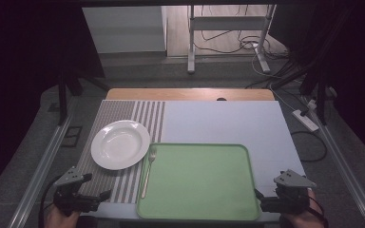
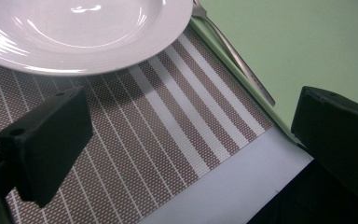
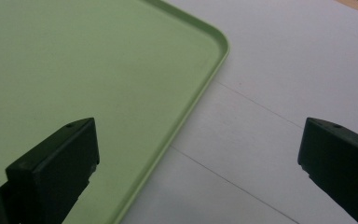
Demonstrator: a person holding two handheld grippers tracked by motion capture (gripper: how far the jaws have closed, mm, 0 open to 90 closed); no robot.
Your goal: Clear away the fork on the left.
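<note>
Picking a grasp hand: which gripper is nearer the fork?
Left. The left gripper sits just left of the fork; the right gripper is across the green tray.

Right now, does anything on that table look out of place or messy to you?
Only the fork: it lies across the green tray's left rim, half on the tray, half on the striped placemat, instead of flat on either. The white plate looks clean and whole. Nothing is spilled.

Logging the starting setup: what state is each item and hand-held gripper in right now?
White plate: empty, upright on striped placemat.
Fork: lying along the green tray's left rim.
Green tray: empty, flat.
Left hand-held gripper: open, empty.
Right hand-held gripper: open, empty.
</note>
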